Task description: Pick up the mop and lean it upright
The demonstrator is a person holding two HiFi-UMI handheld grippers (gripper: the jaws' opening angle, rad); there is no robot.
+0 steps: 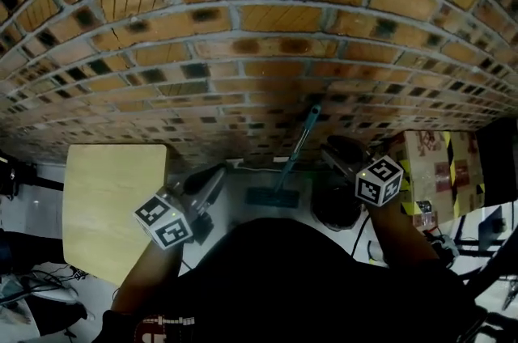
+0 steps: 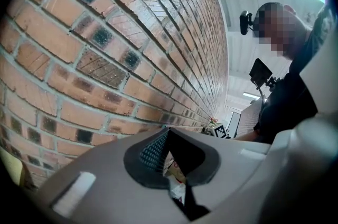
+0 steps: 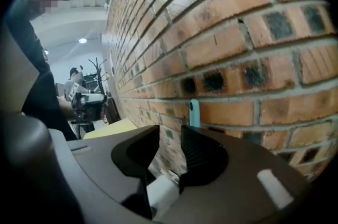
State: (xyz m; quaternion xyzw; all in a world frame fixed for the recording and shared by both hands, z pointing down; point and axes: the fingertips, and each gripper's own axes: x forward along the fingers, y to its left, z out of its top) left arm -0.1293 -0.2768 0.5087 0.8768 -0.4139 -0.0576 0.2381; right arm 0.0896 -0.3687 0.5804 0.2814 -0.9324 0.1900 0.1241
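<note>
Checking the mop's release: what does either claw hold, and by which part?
Nothing held: left claw and right claw are empty; mop leans against wall.

**Both grippers forward, neither gripping**

We hold the left grey plastic two-jaw gripper (image 1: 215, 176) low on our left. Its black-and-white marker cube (image 1: 165, 221) sits nearest us, and its jaws angle forward and inward, tips meeting with nothing caught between them. The right grey plastic two-jaw gripper (image 3: 170, 130) mirrors it on our right, pointing forward and inward, with its jaws parted and the gap empty. Our bare left forearm (image 1: 139, 281) and bare right forearm (image 1: 396, 235) reach out from a dark-clothed torso.
</note>
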